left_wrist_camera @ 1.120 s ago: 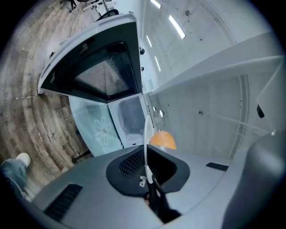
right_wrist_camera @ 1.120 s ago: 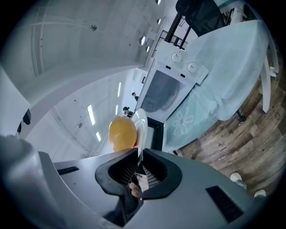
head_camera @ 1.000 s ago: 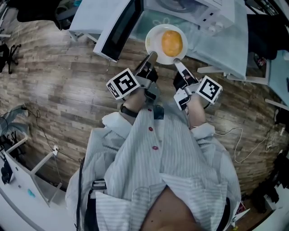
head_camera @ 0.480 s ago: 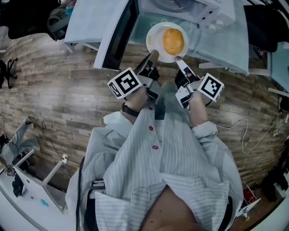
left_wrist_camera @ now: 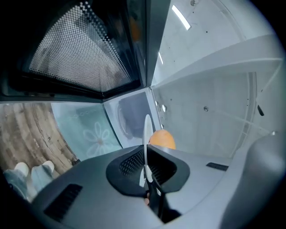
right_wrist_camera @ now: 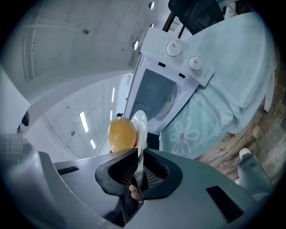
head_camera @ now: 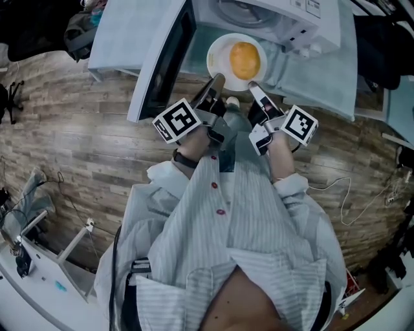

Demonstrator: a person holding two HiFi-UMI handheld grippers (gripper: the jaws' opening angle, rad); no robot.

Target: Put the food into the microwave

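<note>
We had left hand-held gripper (head_camera: pixel 217 79) clamped on plate (head_camera: pixel 222 59) rim | right hand-held gripper (head_camera: pixel 252 85) clamped likewise | orange food (head_camera: pixel 245 59) atop | microwave (head_camera: pixel 259 13) stood open

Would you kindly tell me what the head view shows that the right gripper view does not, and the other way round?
Only the head view: the left gripper, shut on the near rim of the white plate, and the person's striped shirt. Only the right gripper view: ceiling lights, and a close look at the right gripper shut on the plate's rim, the plate seen edge-on. Both: the plate, the orange food on it, the open microwave, the pale blue cloth and the wooden floor.
</note>
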